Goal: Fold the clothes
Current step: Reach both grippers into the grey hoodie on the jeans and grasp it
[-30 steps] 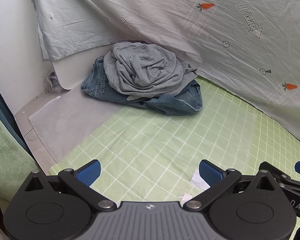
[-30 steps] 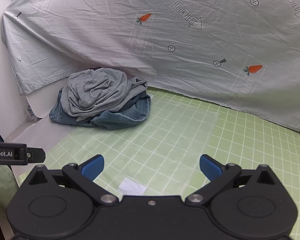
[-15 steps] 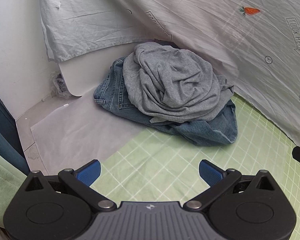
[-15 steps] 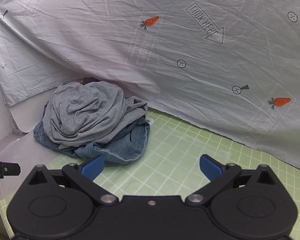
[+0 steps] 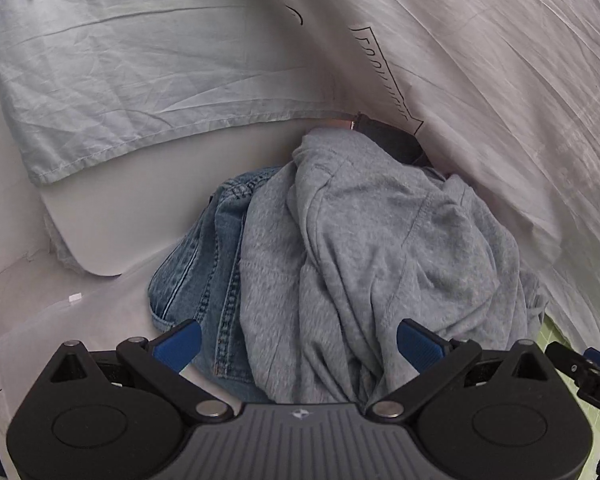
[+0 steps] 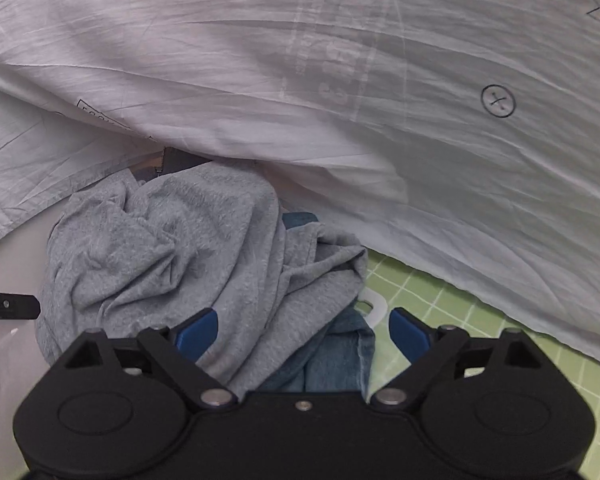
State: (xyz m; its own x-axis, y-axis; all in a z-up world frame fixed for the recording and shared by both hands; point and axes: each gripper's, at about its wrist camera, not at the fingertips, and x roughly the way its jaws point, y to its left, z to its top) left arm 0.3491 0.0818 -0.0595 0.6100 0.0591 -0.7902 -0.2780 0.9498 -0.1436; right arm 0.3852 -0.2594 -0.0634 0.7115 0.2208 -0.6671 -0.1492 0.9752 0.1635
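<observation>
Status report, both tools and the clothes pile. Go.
Left tool open, right tool open, both over the pile. Grey top crumpled on jeans, unfolded. Printed sheet drapes behind.

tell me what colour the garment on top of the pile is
Grey top, crumpled over blue jeans; clearest in the left wrist view.

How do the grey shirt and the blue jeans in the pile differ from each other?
The grey shirt is a soft knit, plain grey; the blue jeans are denim with visible stitched seams. The grey shirt lies on top, bunched in a mound; the blue jeans lie underneath, showing only at the edges. Both are crumpled and unfolded, in one pile.
</observation>
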